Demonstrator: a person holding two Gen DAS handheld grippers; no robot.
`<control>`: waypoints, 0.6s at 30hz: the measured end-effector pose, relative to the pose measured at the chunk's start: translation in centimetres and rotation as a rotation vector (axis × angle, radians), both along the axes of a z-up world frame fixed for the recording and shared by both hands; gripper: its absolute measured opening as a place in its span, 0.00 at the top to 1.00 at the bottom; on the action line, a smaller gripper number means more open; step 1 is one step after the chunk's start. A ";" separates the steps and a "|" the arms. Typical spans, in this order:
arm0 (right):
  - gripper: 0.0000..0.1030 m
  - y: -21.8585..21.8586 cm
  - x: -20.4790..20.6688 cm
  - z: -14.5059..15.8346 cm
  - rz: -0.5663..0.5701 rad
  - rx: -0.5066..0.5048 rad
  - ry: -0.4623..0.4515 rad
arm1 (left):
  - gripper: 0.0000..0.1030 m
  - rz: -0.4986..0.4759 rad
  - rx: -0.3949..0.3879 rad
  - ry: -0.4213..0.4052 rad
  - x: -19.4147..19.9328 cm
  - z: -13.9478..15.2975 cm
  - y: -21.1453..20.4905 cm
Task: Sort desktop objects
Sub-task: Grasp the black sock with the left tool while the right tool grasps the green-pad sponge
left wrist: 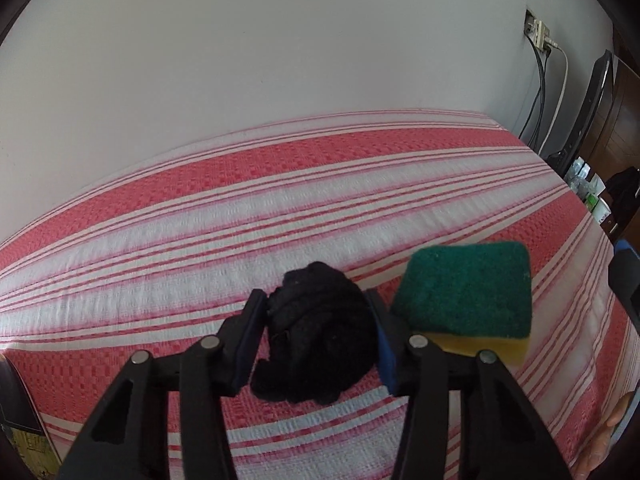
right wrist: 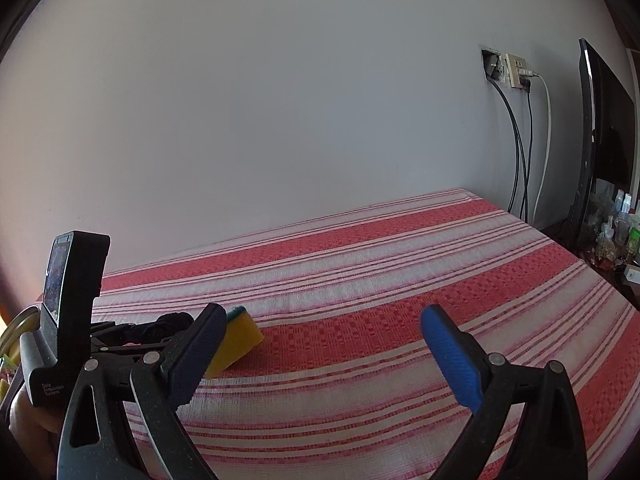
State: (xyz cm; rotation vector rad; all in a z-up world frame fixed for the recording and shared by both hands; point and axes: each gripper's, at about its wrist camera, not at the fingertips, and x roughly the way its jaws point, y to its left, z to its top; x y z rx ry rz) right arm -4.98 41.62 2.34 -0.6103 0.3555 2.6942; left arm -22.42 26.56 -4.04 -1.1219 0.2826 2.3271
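In your left wrist view, your left gripper (left wrist: 316, 320) has its blue-padded jaws closed against both sides of a crumpled black knitted cloth (left wrist: 320, 336), which lies on the red-and-white striped bedspread (left wrist: 200, 208) close to the near edge. A rectangular sponge with a green scouring top and yellow foam base (left wrist: 468, 296) sits just beside the right jaw, touching or nearly touching it, toward the spread's right edge.

In your right wrist view, your right gripper (right wrist: 322, 354) stands wide apart with only bare striped cloth between its pads. The sponge (right wrist: 236, 340) shows just past the left pad, partly hidden by it. Your left gripper (right wrist: 132, 334) and the black cloth (right wrist: 172, 322) lie beyond it, near the left edge.
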 end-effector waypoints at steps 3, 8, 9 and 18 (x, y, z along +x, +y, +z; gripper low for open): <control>0.03 0.5 0.1 -0.1 -0.010 -0.021 0.002 | 0.53 0.005 0.022 -0.006 0.5 0.0 -0.5; 0.03 1.2 -0.2 -0.8 0.025 -0.102 -0.004 | 0.54 0.065 0.068 0.062 1.3 1.2 -2.1; 0.03 1.2 -0.3 -0.9 0.035 -0.112 -0.008 | 0.54 0.071 0.059 0.079 1.4 1.4 -2.2; 0.03 -1.2 -4.1 -1.4 0.221 -0.059 -0.119 | 0.54 0.178 0.049 0.184 4.0 3.9 -5.1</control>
